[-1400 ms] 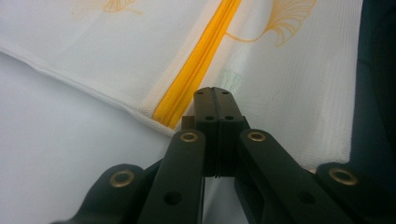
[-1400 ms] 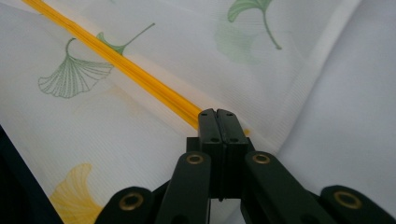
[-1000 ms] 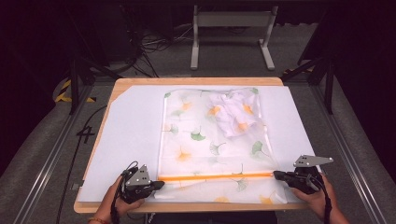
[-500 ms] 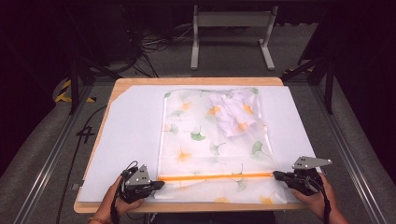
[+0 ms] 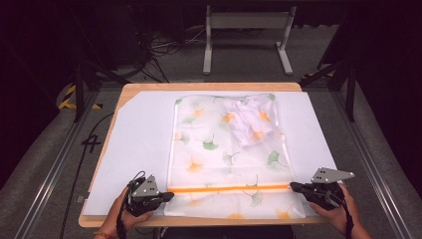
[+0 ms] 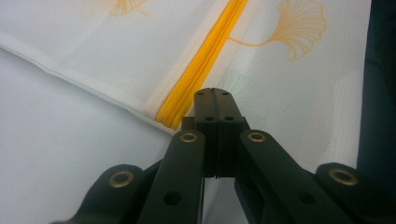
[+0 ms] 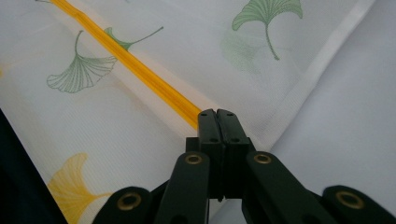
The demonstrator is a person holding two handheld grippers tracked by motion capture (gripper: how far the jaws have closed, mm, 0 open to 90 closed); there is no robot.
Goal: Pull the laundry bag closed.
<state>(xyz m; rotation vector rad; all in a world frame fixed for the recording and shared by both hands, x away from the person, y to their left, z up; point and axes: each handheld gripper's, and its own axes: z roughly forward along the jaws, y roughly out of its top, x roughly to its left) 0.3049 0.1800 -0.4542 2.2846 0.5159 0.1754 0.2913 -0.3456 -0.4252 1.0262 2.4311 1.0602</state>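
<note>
- While both hands sit at the bottom of the high view, the mesh bag (image 5: 229, 159) lies flat mid-table, a crumpled garment (image 5: 249, 119) inside at its upper right; nothing blocks it
- White sheet (image 5: 134, 144) covers the wooden table (image 5: 209, 86); dark room, metal stand (image 5: 246, 35) at top centre
- Left gripper (image 6: 213, 91), jaws pressed together, tips at the orange zipper (image 6: 201, 70) end; fabric pinched or not, I cannot tell
- Right gripper (image 7: 217, 112) likewise closed at the zipper's other end; the gripper views show ginkgo leaves up close
</note>
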